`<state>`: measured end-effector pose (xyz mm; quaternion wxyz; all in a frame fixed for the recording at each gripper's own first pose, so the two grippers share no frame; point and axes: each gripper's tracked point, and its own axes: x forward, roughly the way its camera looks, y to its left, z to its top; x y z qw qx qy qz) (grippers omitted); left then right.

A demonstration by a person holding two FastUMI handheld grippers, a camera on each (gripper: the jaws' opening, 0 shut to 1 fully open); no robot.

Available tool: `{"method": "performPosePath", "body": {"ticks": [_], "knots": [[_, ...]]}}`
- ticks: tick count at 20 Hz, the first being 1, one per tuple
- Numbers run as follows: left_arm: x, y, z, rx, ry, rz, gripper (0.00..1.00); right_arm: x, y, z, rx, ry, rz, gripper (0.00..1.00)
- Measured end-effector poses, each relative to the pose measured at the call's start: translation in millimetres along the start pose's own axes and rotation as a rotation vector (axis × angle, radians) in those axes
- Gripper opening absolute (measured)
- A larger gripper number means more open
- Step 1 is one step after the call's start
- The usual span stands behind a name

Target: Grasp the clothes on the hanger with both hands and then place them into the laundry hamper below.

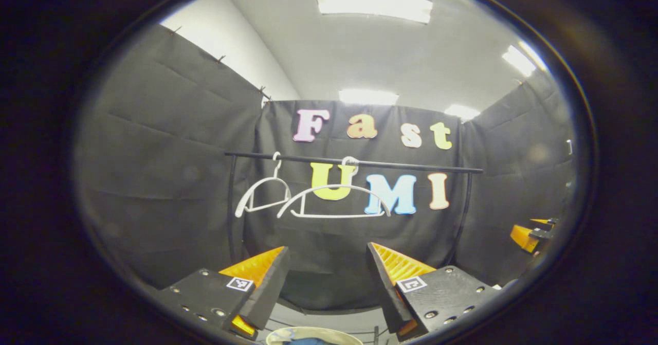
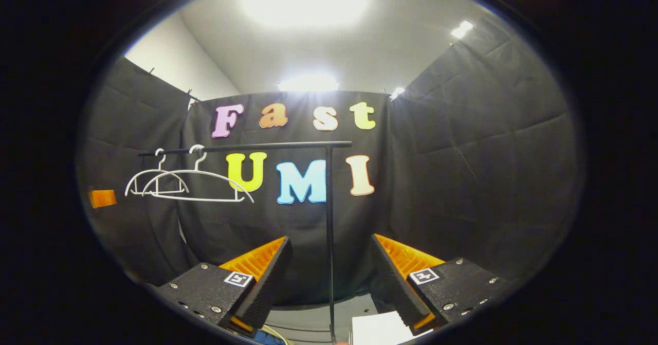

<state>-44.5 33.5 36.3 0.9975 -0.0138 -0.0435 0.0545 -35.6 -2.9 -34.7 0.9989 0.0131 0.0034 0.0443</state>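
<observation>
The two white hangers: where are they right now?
Both hangers hang bare on the black rail, toward its left end in the left gripper view: the smaller hanger left of the larger hanger, beyond the open left gripper.

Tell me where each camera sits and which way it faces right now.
Left gripper view: rides the left claw, open, facing the rail and two bare hangers; right claw at the right edge.
Right gripper view: rides the right claw, open, facing the rail's upright post; hangers off to the left.
Shared: rail, both hangers.
</observation>
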Motion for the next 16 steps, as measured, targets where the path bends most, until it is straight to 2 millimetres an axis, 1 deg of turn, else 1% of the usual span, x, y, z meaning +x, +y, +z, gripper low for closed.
{"method": "performPosePath", "body": {"ticks": [1, 2, 3, 4, 5, 6, 7, 8, 9, 10, 11, 12, 13, 14, 15, 16], "knots": [[-10.3, -1.8, -2.3, 0.001, 0.004, 0.002, 0.80, -3.0, -2.7, -1.0, -0.006, 0.005, 0.006, 0.92], [-18.0, -3.6, -1.0, -0.007, 0.001, -0.001, 0.80, -5.0, -7.7, 0.0, -0.011, 0.004, 0.000, 0.92], [-24.4, -6.2, 2.6, -0.022, -0.008, -0.005, 0.80, -8.8, -13.5, 2.3, -0.012, -0.004, -0.009, 0.95], [-27.8, -6.6, 5.9, -0.036, -0.019, -0.001, 0.81, -10.7, -16.5, 4.4, -0.005, -0.014, -0.014, 0.95], [-26.5, -3.2, 5.8, -0.047, -0.028, 0.005, 0.81, -14.0, -13.4, 1.9, 0.004, -0.014, -0.013, 0.95], [-28.5, 3.7, -1.9, -0.057, -0.033, 0.009, 0.80, -15.6, -9.4, -3.1, 0.013, -0.006, -0.007, 0.95], [-29.8, 6.5, -4.3, -0.065, -0.038, 0.012, 0.80, -16.6, -4.9, -9.7, 0.018, 0.008, 0.002, 0.94], [-30.2, 8.5, -4.4, -0.070, -0.048, 0.010, 0.80, -17.0, -1.2, -15.3, 0.017, 0.022, 0.009, 0.94], [-29.4, 9.2, -1.5, -0.076, -0.069, 0.011, 0.83, -18.1, 0.0, -19.6, 0.011, 0.034, 0.011, 0.95], [-28.6, 10.0, 7.1, -0.080, -0.107, 0.008, 0.85, -18.6, 0.3, -22.8, 0.005, 0.039, 0.008, 0.95], [-27.5, 8.9, 13.7, -0.080, -0.142, -0.001, 0.80, -16.9, 1.7, -24.6, 0.000, 0.045, 0.001, 0.95], [-26.5, 9.8, 12.9, -0.082, -0.148, -0.004, 0.80, -15.7, 4.7, -27.1, -0.003, 0.059, -0.002, 0.95], [-23.0, 11.0, 7.4, -0.080, -0.136, -0.011, 0.80, -16.4, 9.9, -28.7, -0.004, 0.064, -0.003, 0.95], [-17.7, 13.7, -1.1, -0.074, -0.111, -0.016, 0.85, -14.1, 13.2, -27.8, -0.006, 0.061, -0.007, 0.92], [-13.4, 18.2, -8.1, -0.067, -0.094, -0.020, 0.80, -11.7, 18.1, -27.9, -0.008, 0.062, -0.009, 0.95], [-10.0, 24.9, -12.1, -0.063, -0.087, -0.023, 0.80, -9.2, 24.0, -28.5, -0.012, 0.065, -0.014, 0.95]]}}
